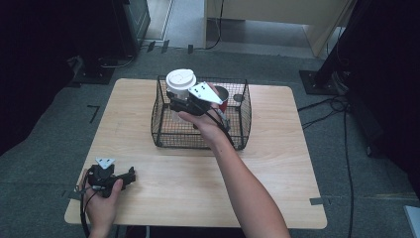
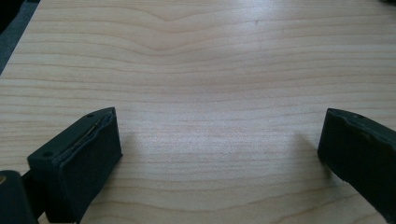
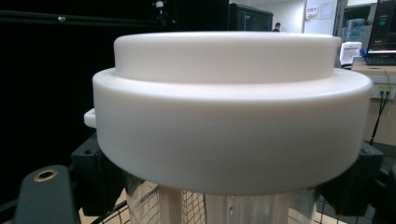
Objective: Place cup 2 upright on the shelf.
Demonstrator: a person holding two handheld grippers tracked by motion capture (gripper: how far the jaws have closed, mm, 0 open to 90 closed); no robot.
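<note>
High view, cup: I had the clear plastic cup with a white domed lid [image 1: 180, 82] up in the air over the back left part of the black wire mesh basket [image 1: 166, 134], upright, not resting on anything.
High view, right gripper: the right gripper [image 1: 174, 103] was clamped on the cup just under the lid rim, my hand behind it.
High view, basket: it sat on the pale wooden table [image 1: 277, 148] toward the far side, with a red can-like thing [image 1: 222, 99] inside; couldn't make out more of that one.
High view, left gripper: the left gripper [image 1: 130, 177] was parked at the near left corner of the table, well apart from the basket.
Left gripper view: jaws spread wide over bare wood grain [image 2: 210, 84], nothing between them.
Right gripper view: the lid [image 3: 224, 107] sat right in front of the camera, jaws pinching the clear wall just below it, mesh visible underneath.
Handling, my guess: looked light, thin-walled and squashy, a bit slick, and the lid could pop off if squeezed hard.
Where to grab: I'd say right under the lid rim, where the wall is stiffest and the rim stops it slipping down.
</note>
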